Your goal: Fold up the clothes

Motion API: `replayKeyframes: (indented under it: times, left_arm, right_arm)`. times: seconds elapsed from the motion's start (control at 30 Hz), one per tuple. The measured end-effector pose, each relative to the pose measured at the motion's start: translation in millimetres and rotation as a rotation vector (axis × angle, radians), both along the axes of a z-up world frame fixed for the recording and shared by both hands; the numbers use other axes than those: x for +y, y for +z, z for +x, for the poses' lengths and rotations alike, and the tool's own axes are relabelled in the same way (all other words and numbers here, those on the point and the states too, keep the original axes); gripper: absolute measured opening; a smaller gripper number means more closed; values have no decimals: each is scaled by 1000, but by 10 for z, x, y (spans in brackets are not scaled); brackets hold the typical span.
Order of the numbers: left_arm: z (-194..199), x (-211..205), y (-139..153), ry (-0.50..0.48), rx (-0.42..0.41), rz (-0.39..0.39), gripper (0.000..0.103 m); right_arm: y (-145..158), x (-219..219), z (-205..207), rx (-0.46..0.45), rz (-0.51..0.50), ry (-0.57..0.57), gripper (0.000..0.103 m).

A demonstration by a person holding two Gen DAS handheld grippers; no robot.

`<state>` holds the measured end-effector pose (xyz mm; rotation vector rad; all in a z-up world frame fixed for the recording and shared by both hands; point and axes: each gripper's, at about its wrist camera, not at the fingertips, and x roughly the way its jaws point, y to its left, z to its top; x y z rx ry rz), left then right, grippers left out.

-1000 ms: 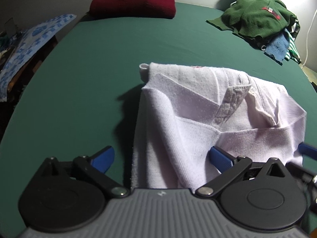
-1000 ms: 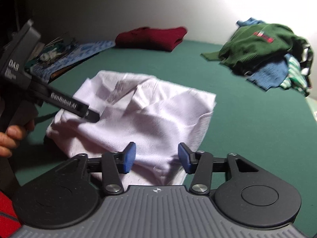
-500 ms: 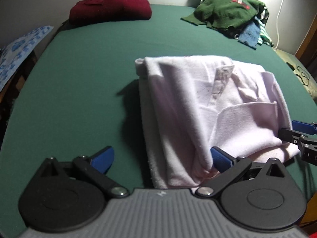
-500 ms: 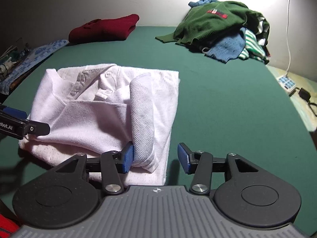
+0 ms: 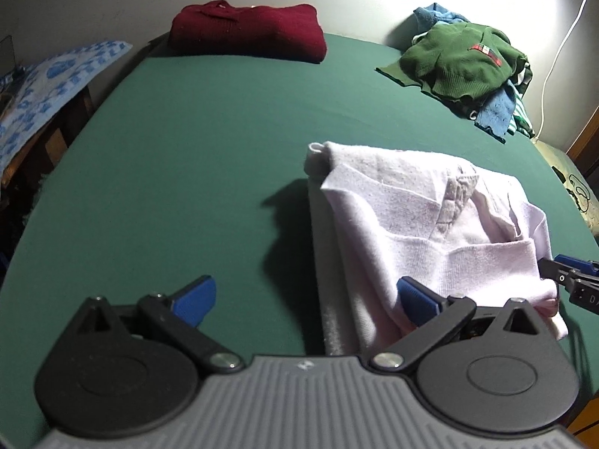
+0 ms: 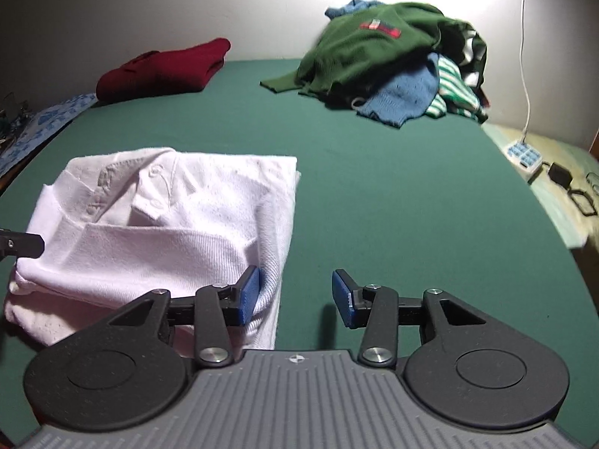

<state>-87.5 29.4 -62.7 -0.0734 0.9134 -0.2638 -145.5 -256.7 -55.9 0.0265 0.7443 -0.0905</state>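
- The white shirt (image 5: 430, 232) lies folded on the green bed (image 5: 206, 149), right of centre in the left wrist view and at lower left in the right wrist view (image 6: 168, 224); its collar faces up.
- The left gripper (image 5: 305, 297) is released, jaws spread wide. Its right finger (image 5: 415, 297) rests against the shirt's near fold, its left finger over bare bed; nothing is pinched.
- The right gripper (image 6: 295, 295) has its jaws about half apart and closing. Its left finger (image 6: 249, 293) touches the shirt's near right corner, with only bed showing in the gap.
- A folded dark red sweater (image 5: 247, 31) sits at the upper left, against the wall.
- A heap of clothes (image 6: 397, 60), a green sweater on top, lies at the upper right.
- A white cable (image 6: 526, 48) runs down the wall to a power strip (image 6: 524, 153).
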Motion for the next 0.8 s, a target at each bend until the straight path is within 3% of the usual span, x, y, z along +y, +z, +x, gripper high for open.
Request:
replayKeyframes:
  times: [0.17, 0.27, 0.3, 0.4, 0.5, 0.67, 0.7, 0.73, 0.8]
  left_arm:
    - [-1, -3, 109, 36, -27, 15, 102]
    - [75, -108, 181, 60, -79, 73, 102]
    - [105, -146, 197, 68, -93, 95, 102]
    - [212, -238, 109, 85, -81, 157, 102]
    - [232, -249, 29, 87, -62, 171, 102]
    - [204, -189, 70, 83, -50, 163, 102]
    - [179, -158, 119, 76, -54, 142, 102]
    - [153, -123, 160, 64, -55, 113, 102]
    - [125, -59, 190, 28, -21, 61, 102]
  right_arm:
    - [144, 19, -5, -56, -43, 24, 43]
    - [230, 26, 66, -110, -40, 61, 24]
    - [226, 33, 113, -111, -46, 76, 8]
    - [123, 6, 254, -81, -47, 88, 0]
    - [-46, -98, 381, -10, -20, 63, 0]
    - [23, -269, 310, -38, 55, 13, 6]
    - [88, -296, 261, -54, 84, 27, 14]
    - [145, -330, 223, -57, 119, 47, 30]
    - [204, -377, 169, -39, 173, 80, 43]
